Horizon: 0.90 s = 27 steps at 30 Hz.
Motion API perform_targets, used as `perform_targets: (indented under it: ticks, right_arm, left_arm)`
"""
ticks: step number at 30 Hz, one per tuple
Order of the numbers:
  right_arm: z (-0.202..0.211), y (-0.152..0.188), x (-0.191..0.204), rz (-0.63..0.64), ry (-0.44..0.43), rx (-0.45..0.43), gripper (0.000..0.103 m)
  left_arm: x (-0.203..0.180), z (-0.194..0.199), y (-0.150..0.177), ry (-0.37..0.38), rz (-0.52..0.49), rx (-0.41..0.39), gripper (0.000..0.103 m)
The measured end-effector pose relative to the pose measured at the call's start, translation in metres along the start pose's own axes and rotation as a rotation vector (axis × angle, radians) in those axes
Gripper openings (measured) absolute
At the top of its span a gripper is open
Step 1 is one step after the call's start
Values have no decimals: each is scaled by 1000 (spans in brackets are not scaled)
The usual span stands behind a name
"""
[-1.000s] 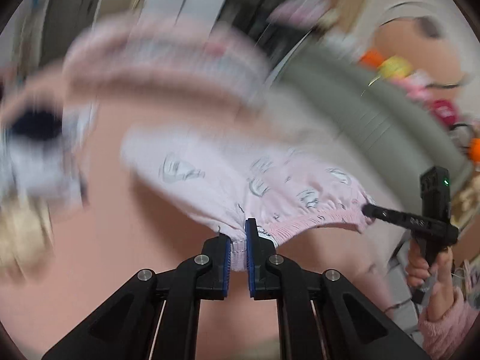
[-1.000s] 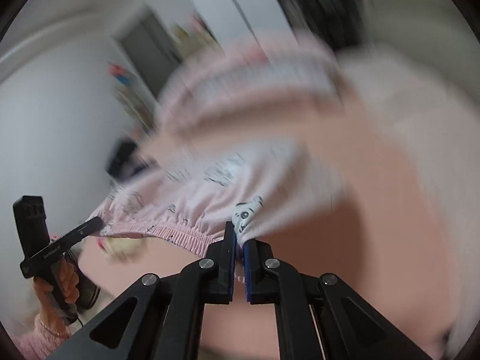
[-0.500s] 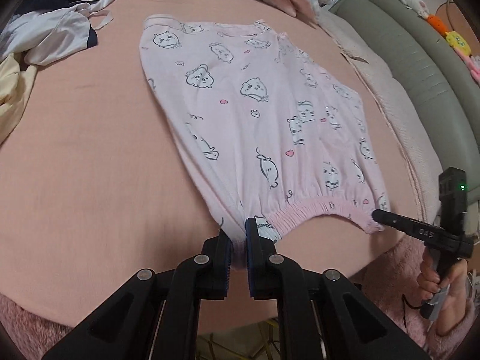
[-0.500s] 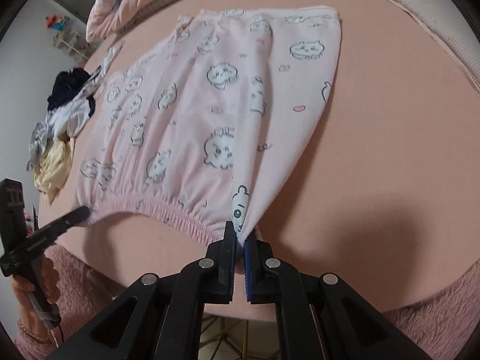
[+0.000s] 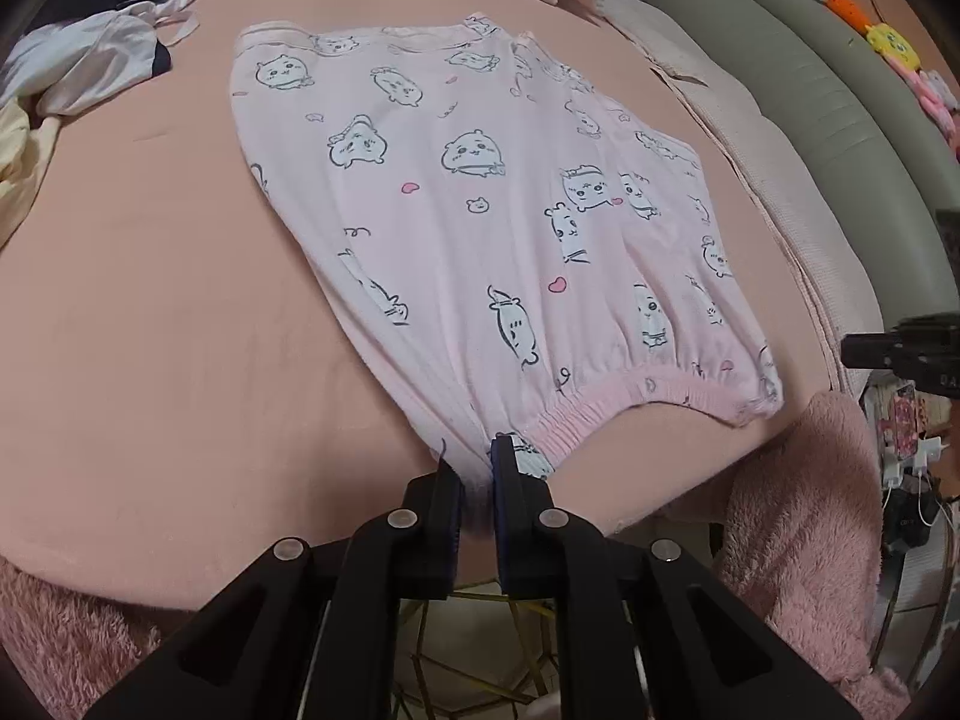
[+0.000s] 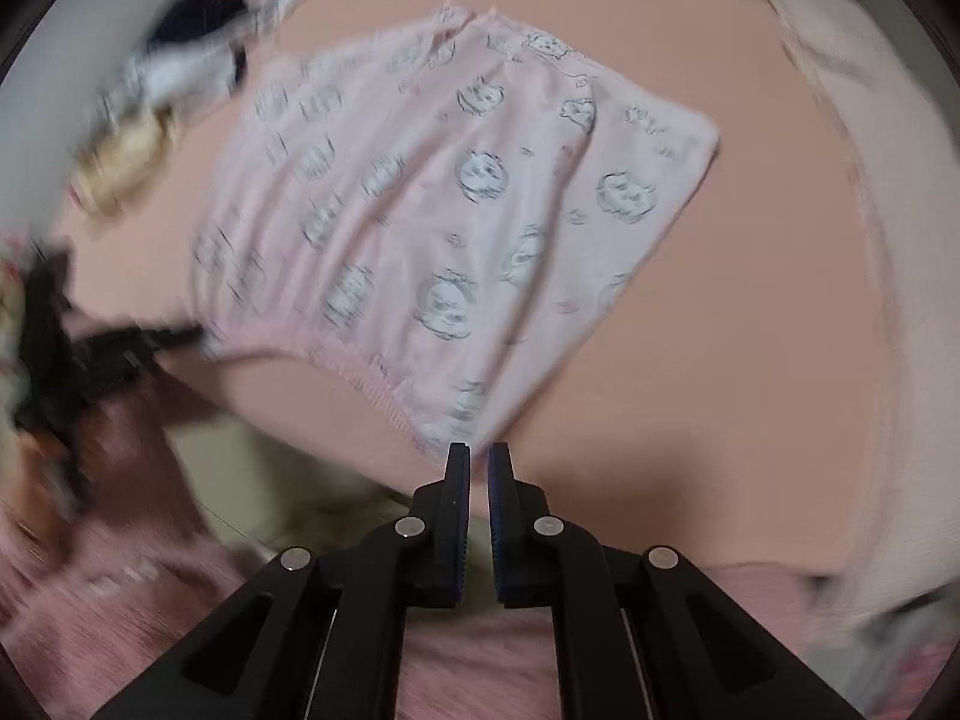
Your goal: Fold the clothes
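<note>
Pink pyjama trousers (image 5: 480, 210) printed with cartoon animals lie flat on the salmon-pink bed (image 5: 150, 300), waistband towards me. My left gripper (image 5: 477, 456) is shut on the left end of the waistband at the bed's near edge. In the blurred right wrist view the trousers (image 6: 456, 228) lie just beyond my right gripper (image 6: 479, 456), whose jaws stand slightly apart with no cloth between them, just off the waistband's right corner. The right gripper also shows at the right edge of the left wrist view (image 5: 900, 348).
A heap of white, dark and yellow clothes (image 5: 72, 78) lies at the bed's far left. A grey padded headboard (image 5: 840, 108) with soft toys runs along the right. A fluffy pink blanket (image 5: 804, 528) hangs over the near edge.
The trousers were swung out and laid flat on the bed. My right gripper has let go of the waistband corner and pulled back a little. My left gripper keeps its hold.
</note>
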State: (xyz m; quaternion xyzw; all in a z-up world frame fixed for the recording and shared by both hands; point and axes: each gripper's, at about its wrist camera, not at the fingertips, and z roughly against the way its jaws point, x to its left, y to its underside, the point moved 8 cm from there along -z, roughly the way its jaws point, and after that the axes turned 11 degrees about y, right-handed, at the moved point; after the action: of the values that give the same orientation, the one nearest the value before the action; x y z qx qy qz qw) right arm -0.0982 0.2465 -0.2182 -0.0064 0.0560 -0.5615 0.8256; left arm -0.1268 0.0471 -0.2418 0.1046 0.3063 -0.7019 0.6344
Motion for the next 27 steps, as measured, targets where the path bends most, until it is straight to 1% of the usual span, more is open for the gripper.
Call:
perform_targets:
  ticks: [2,4,6,7,9,12,16,17,18,20,21,22,24,25,27]
  right_arm:
    - [12,1,6,93,47,37,6]
    - [19,1,6,101,57,-5,6]
    - [8,-8,-2,5,93,-77,6]
    - [-4,-13,-2,-66,73,-95,6]
    - [-38,-13,-7,-228,22,-108,6]
    - [-79,-1,-16,-387,21,-97,7]
    - [-86,21,-26,-381,41,-102,17]
    - [-85,28,-31,-352,53,-77,28]
    - [-82,33,-36,-335,69,-62,32]
    - [-76,50,-48,-288,131,-1,34]
    - [-71,57,-49,-271,135,12,34]
    - [-65,63,-50,-258,128,19,34]
    - [-47,68,-42,-272,35,-11,34]
    - [-41,65,-38,-299,0,-48,37]
    - [-36,53,-28,-349,-61,-140,37]
  left_arm:
    - [3,1,-1,17,16,-4,8]
    - [6,2,2,29,25,-8,8]
    - [10,1,4,34,38,-7,8]
    - [11,1,8,36,41,-6,8]
    - [14,2,13,36,46,-6,8]
    - [13,1,12,36,47,-1,8]
    - [13,-1,11,49,51,6,9]
    - [12,-3,11,53,53,9,10]
    - [11,-4,11,55,53,12,10]
    - [9,-6,11,30,38,13,10]
    - [8,-6,12,18,26,11,10]
    - [7,-6,12,11,17,10,10]
    - [6,-6,12,8,10,7,10]
    - [7,-6,13,10,13,6,10]
    - [9,-6,13,19,26,7,10]
